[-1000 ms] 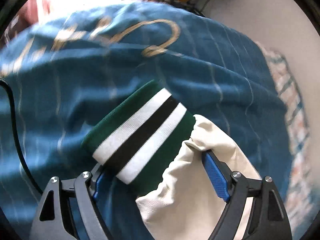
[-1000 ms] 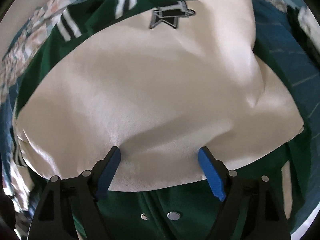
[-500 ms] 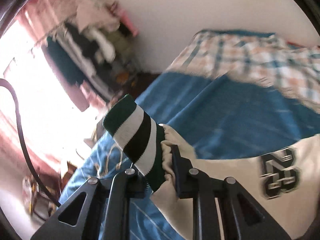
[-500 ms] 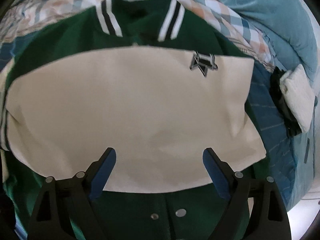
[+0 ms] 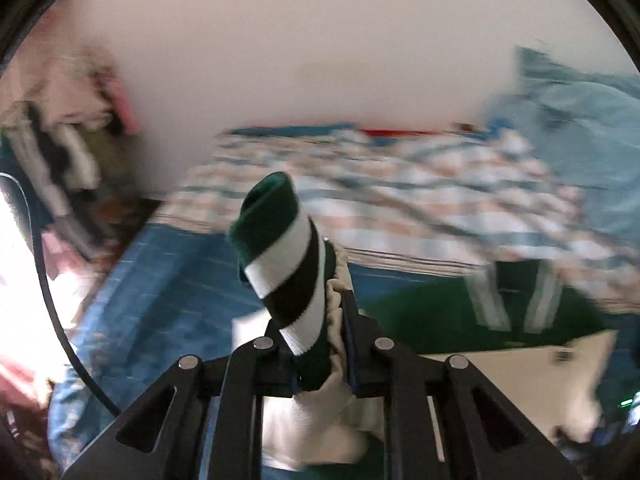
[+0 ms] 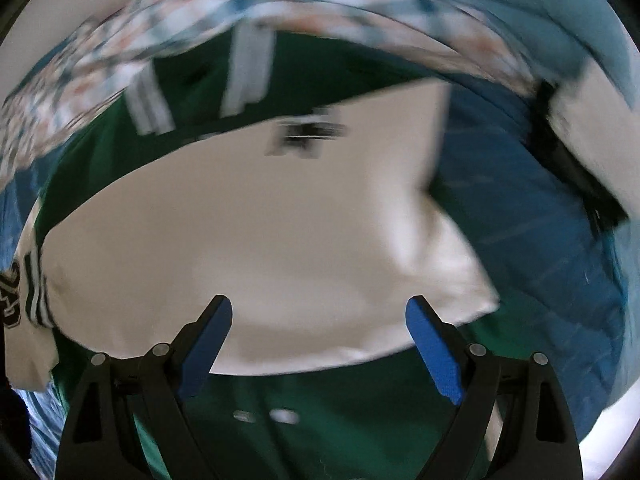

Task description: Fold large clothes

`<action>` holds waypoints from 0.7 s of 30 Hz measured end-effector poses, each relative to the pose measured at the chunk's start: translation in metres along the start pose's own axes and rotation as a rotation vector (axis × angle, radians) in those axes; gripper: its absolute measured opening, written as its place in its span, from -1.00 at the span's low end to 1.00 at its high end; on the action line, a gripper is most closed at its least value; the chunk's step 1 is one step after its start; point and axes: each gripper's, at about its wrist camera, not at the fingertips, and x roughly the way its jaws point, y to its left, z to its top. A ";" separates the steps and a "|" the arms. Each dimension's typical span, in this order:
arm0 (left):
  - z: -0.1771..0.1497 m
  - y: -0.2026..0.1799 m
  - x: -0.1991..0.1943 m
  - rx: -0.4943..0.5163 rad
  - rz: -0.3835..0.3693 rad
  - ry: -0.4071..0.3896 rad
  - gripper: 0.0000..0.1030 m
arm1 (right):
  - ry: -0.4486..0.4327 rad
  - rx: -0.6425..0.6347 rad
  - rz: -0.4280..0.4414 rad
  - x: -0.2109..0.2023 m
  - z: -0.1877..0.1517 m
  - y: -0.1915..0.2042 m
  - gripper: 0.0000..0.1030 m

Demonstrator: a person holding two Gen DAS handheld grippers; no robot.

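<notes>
Green jacket (image 6: 320,432) with cream sleeves (image 6: 280,248); cuff (image 5: 288,264) striped green, white, black. Blue bedspread (image 6: 540,240), checked blanket (image 5: 400,200).

Bed (image 6: 520,208) in blue cover, plaid blanket (image 6: 120,48), green-and-cream jacket (image 6: 280,220) spread flat

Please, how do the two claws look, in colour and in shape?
Both claws have black frames with triangular cut-outs and round silver pivot pins. The right claw has bright blue pads on its two fingers. A thin black cable curves beside the left claw.
</notes>
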 end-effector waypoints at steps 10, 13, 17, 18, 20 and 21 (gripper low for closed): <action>-0.054 -0.277 -0.002 0.224 -0.365 0.204 -0.73 | 0.100 0.242 0.006 0.022 -0.007 -0.190 0.75; -0.086 -0.315 0.014 0.243 -0.415 0.339 -0.61 | 0.139 0.303 0.108 0.033 -0.017 -0.232 0.75; -0.107 -0.316 0.027 0.187 -0.405 0.431 0.19 | 0.174 0.353 0.248 0.039 -0.027 -0.268 0.75; -0.106 -0.308 0.026 0.170 -0.407 0.423 0.47 | 0.178 0.350 0.270 0.038 -0.028 -0.273 0.75; -0.101 -0.291 0.019 0.154 -0.373 0.385 0.69 | 0.177 0.328 0.323 0.031 -0.028 -0.278 0.75; -0.097 -0.277 0.016 0.139 -0.356 0.369 0.69 | 0.174 0.319 0.345 0.027 -0.027 -0.279 0.75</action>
